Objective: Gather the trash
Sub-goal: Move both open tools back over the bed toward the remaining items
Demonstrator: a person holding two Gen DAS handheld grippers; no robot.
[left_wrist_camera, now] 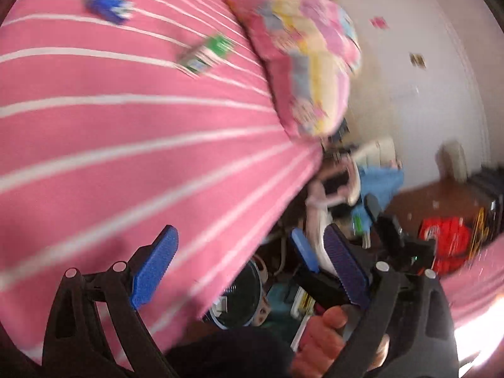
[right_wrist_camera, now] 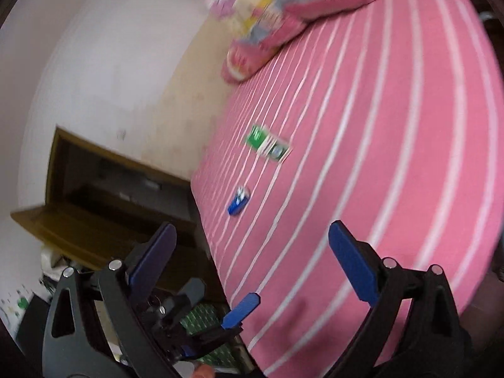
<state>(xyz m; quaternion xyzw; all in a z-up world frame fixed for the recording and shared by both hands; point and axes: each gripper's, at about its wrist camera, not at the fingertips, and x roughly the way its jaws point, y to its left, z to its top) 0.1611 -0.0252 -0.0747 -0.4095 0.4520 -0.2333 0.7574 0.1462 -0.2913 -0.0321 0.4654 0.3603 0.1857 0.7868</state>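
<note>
A green and white wrapper (left_wrist_camera: 206, 53) and a blue wrapper (left_wrist_camera: 107, 8) lie on the pink striped bed sheet (left_wrist_camera: 110, 145). In the right wrist view the green wrapper (right_wrist_camera: 267, 146) and the blue wrapper (right_wrist_camera: 238, 204) lie near the bed's left edge. My left gripper (left_wrist_camera: 252, 252) is open and empty over the bed's near corner. My right gripper (right_wrist_camera: 252, 245) is open and empty, well short of both wrappers. The other gripper's blue fingers (left_wrist_camera: 304, 249) show low in the left wrist view. The frames are blurred.
A pink patterned pillow (left_wrist_camera: 305, 60) lies at the head of the bed against the pale wall (left_wrist_camera: 409, 88). Clutter, a blue cloth (left_wrist_camera: 381, 186) and a red bag (left_wrist_camera: 447, 245) sit beside the bed. An open wooden cabinet (right_wrist_camera: 104, 195) stands left of the bed.
</note>
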